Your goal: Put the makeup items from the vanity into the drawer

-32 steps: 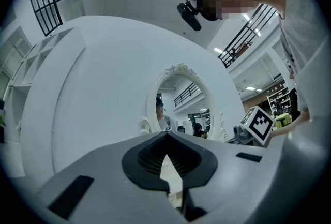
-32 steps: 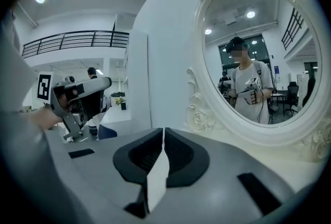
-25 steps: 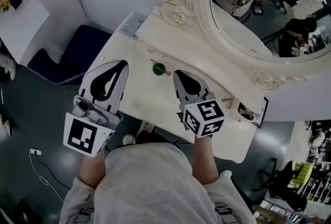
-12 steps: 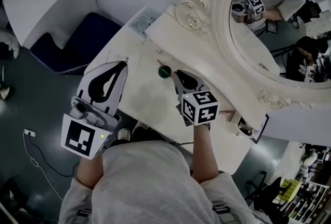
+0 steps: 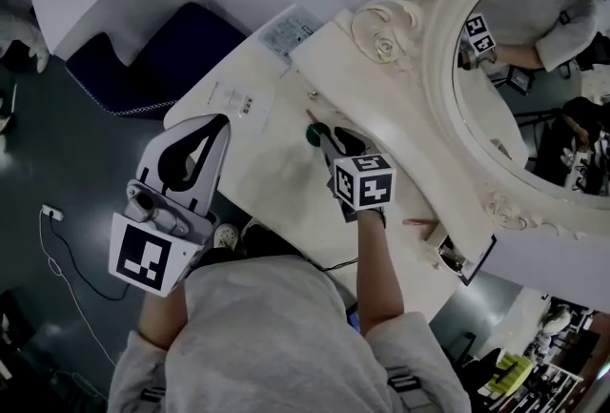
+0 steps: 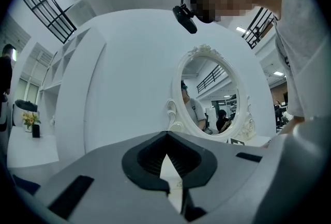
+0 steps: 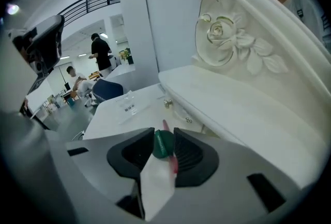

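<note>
The head camera looks steeply down from above the person's shoulders onto the bench (image 5: 250, 175) and the mirror (image 5: 534, 68). The camera on the left claw (image 5: 222, 121) sits low and faces level toward the mirror, from well back. The camera on the right claw (image 5: 323, 131) tilts downward, close over the bench top. All three views share the mirror's carved frame (image 7: 227, 36).

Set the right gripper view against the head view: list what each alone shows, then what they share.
Only the right gripper view: the right gripper, jaws just opened, straddles the round green makeup item without pressing it; a slim pink stick lies beside it. Only the head view: the shut left gripper. Both: the green item, the white vanity top, the carved rose on the mirror frame.
</note>
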The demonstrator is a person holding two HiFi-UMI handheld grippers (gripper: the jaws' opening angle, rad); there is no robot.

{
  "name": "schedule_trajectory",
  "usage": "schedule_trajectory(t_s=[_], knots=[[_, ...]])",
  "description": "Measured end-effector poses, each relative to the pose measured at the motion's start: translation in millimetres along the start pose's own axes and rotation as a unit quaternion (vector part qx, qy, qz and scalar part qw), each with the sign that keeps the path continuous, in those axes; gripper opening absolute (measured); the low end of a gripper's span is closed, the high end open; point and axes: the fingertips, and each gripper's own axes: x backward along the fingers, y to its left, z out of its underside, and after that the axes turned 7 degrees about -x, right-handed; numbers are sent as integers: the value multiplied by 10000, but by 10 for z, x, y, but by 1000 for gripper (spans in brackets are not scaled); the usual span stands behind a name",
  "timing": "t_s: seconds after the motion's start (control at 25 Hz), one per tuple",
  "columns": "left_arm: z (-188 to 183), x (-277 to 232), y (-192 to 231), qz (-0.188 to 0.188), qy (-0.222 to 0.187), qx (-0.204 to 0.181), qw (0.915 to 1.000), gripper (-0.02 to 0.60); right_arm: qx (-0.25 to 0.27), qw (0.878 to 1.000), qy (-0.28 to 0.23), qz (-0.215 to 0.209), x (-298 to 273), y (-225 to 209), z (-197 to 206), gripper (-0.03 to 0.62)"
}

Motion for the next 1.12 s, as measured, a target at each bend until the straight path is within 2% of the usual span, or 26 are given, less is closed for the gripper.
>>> schedule_trajectory(t_s=[0.16,0.48,0.72,1.12], knots=[[44,67,46,-166,128,0,9998,11,-31,9996,265,-75,-179,-39,89,144],[114,161,86,-335,302,-51,9990,11,-15,9977,663,-120,-385,-94,250,153],[111,158,98,-353,354,-78,9987,11,253,9981,560,66,-352,-104,208,153],[74,128,72,-281,309,-160,9990,11,587,9957,681,213,-406,-75,268,74]])
